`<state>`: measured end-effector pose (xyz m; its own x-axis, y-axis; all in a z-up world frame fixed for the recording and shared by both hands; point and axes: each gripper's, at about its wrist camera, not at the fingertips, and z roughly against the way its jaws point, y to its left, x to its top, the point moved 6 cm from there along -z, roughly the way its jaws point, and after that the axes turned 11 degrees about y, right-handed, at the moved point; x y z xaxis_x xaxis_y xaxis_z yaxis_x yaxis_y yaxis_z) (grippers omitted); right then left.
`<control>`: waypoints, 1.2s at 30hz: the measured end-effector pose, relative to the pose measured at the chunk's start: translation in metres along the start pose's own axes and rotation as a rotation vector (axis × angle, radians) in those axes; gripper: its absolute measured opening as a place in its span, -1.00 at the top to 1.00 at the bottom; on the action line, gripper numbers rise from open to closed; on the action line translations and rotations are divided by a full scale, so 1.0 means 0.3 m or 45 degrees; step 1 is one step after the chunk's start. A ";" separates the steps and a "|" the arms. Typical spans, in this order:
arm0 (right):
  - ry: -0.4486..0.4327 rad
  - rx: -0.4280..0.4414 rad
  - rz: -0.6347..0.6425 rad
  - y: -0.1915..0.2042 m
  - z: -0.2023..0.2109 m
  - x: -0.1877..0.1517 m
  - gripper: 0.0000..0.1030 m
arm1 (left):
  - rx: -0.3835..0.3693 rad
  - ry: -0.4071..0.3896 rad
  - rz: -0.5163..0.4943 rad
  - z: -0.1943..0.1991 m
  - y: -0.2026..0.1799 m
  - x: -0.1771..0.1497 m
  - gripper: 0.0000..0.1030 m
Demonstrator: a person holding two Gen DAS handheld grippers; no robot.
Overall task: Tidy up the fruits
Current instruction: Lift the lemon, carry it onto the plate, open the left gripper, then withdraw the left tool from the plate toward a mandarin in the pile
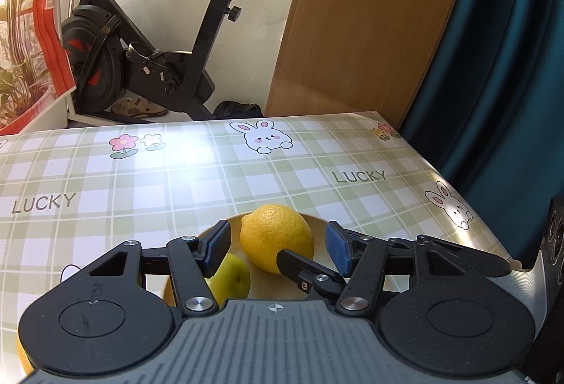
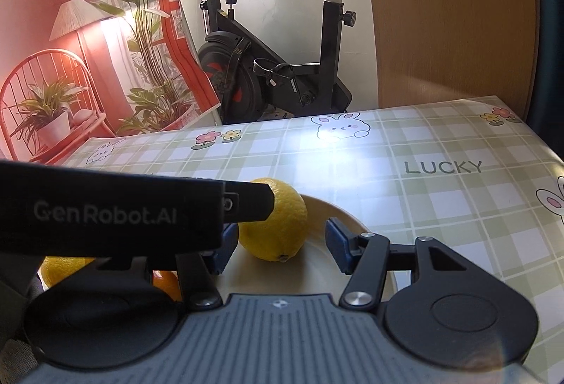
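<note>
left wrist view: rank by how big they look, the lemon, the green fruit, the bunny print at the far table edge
1. lemon, largest.
2. bunny print, though it lies much farther from the camera, so its place is unsure.
3. green fruit, smallest as seen, but the left gripper hides part of it.

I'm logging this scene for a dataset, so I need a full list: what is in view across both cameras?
lemon: one, yellow, on the plate, between the open left fingers, untouched.
green fruit: one, yellow-green, on the plate, near side of the lemon.
orange fruit: at least one, mostly hidden, low left in the right view.
plate: one, cream, on the table.
table: one, green plaid cloth with rabbits and "LUCKY".
exercise bike: one, black, behind the table.
wooden panel: one, tan, back right.
curtain: one, dark teal, far right.
left gripper: black, blue pads, open.
right gripper: black, blue pads, open around the lemon.
</note>
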<state>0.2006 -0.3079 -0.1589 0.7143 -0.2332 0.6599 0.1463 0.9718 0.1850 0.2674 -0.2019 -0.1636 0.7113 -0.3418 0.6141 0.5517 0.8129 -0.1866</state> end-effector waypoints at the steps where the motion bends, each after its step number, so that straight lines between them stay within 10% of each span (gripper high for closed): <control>1: -0.006 0.002 0.002 0.006 0.010 -0.001 -0.13 | 0.003 -0.007 0.003 0.015 0.003 -0.004 -0.20; 36: -0.056 0.126 0.119 0.312 0.190 -0.155 -0.13 | 0.224 -0.125 0.184 0.397 0.212 -0.280 -0.20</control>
<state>0.1420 -0.2082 -0.1307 0.6908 -0.1454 0.7083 0.0107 0.9815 0.1911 0.1909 -0.0653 -0.1359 0.7272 -0.1754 0.6636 0.3568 0.9225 -0.1472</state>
